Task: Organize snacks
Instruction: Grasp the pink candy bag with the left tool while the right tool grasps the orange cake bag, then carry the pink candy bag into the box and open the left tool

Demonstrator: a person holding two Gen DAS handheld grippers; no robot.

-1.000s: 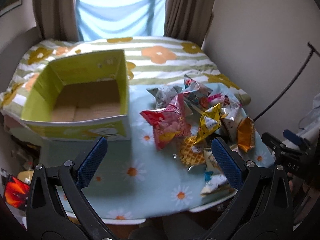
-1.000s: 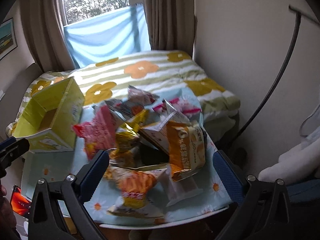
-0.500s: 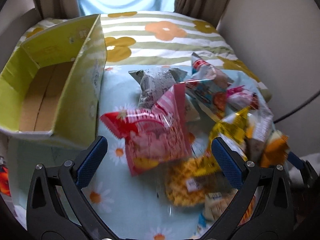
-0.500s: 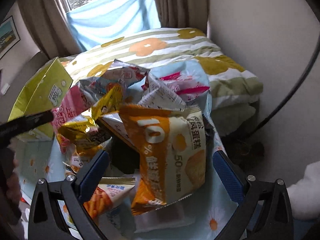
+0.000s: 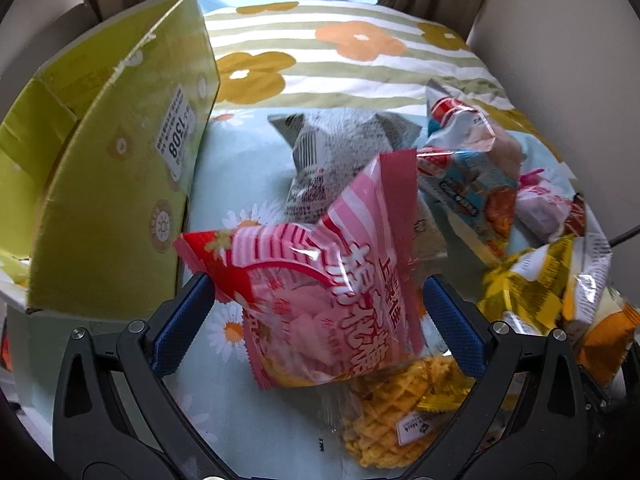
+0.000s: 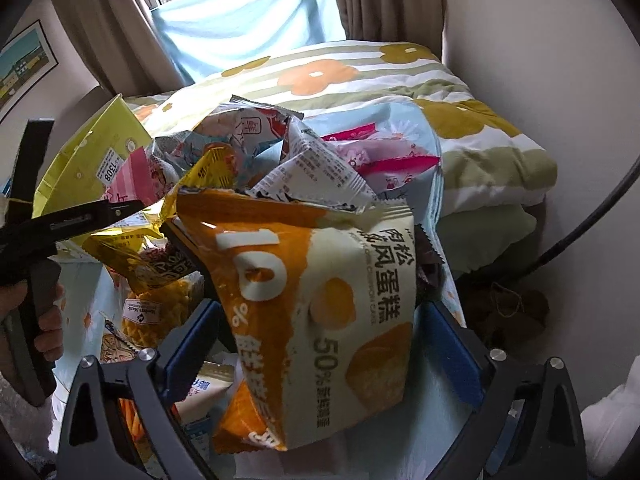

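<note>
step: snack pickup is begun | left gripper (image 5: 316,312) is spread wide around pink marshmallow bag (image 5: 320,296), ungripped | right gripper (image 6: 320,344), just closing, brackets orange cake packet (image 6: 320,320) | next: closure, transfer into green box (image 5: 100,168)

A: Where is there room on the left?

B: Only the bare strip of daisy cloth (image 5: 236,432) between the green box (image 5: 120,184) and the pink bag (image 5: 320,300). The box wall blocks that side.

A: And right?

B: Crowded: the orange cake bag (image 6: 320,320) stands among piled packets (image 6: 304,168); open floor (image 6: 568,320) lies beyond the table edge.
</note>
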